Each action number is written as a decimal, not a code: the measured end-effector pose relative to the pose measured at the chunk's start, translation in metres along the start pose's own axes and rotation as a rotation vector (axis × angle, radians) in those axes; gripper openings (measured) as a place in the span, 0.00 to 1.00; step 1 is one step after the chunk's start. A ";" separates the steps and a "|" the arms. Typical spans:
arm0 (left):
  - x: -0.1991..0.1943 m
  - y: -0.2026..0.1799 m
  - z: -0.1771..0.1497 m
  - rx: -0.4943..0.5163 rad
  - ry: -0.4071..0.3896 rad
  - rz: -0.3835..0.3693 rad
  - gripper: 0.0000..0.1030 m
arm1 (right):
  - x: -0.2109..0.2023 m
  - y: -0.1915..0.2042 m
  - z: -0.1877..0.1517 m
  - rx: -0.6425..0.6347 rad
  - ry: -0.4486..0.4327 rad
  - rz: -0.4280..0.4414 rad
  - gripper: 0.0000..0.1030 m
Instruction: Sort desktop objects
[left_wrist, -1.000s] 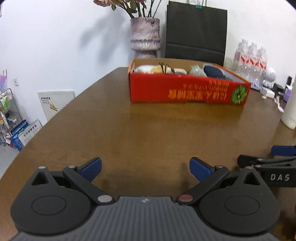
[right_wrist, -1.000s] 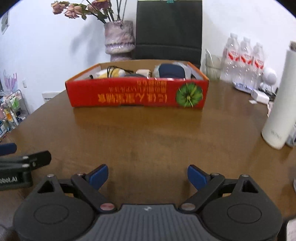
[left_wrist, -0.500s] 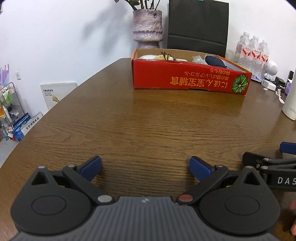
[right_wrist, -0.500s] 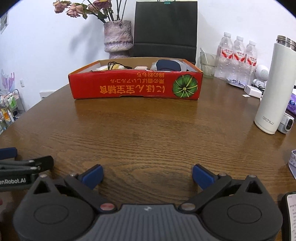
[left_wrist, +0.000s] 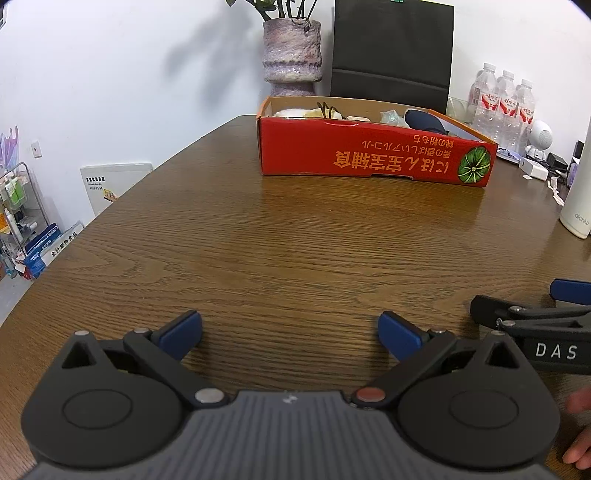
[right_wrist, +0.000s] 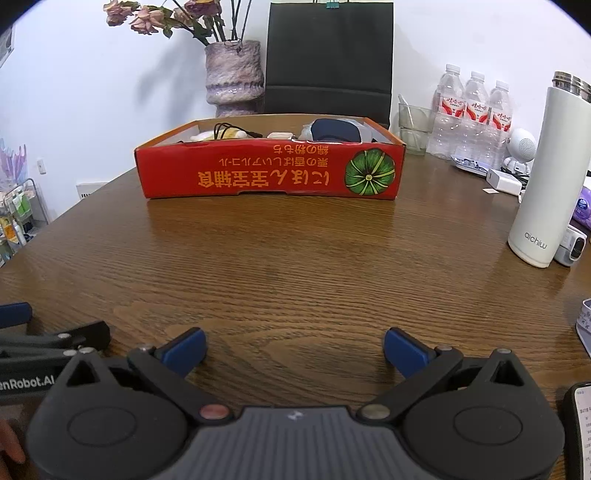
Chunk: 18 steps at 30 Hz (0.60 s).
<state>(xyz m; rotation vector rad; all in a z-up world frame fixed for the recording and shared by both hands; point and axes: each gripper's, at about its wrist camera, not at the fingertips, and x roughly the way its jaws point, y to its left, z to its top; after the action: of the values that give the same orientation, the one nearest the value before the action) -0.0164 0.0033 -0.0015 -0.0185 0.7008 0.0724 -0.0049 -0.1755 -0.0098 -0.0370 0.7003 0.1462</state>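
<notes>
While the shallow red cardboard box (right_wrist: 269, 173) with orange print and a green pumpkin emblem sits toward the far side of the oval wood-grain table (right_wrist: 295, 266), it holds mixed items: a dark navy rounded pouch (right_wrist: 334, 129), a black cable (right_wrist: 231, 131) over something pale yellow, and small white pieces. The box lies well ahead of both tongs, apart from them, with bare tabletop between. Left gripper (left_wrist: 290, 332): matte black linkage, blue pads, jaws spread wide, nothing between them. Right gripper (right_wrist: 295, 345): same build, jaws fully spread, empty. The two sit side by side near the table's near edge. Right of the box stand a tall white cylindrical flask (right_wrist: 546, 173) and clear plastic water bottles (right_wrist: 476, 110); behind it, a mottled purple ceramic vase (right_wrist: 234, 74).
</notes>
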 end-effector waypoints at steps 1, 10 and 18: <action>0.000 0.000 0.000 0.001 0.000 -0.004 1.00 | 0.000 0.000 0.000 0.000 0.000 0.000 1.00; 0.002 0.000 0.002 0.002 0.000 -0.004 1.00 | 0.001 0.000 0.001 0.001 0.001 0.000 1.00; 0.003 0.001 0.002 0.004 -0.001 -0.004 1.00 | 0.003 0.000 0.003 0.006 0.001 -0.008 1.00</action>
<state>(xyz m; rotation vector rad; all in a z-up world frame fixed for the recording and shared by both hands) -0.0134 0.0043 -0.0020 -0.0162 0.7003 0.0675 -0.0008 -0.1744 -0.0096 -0.0338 0.7020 0.1368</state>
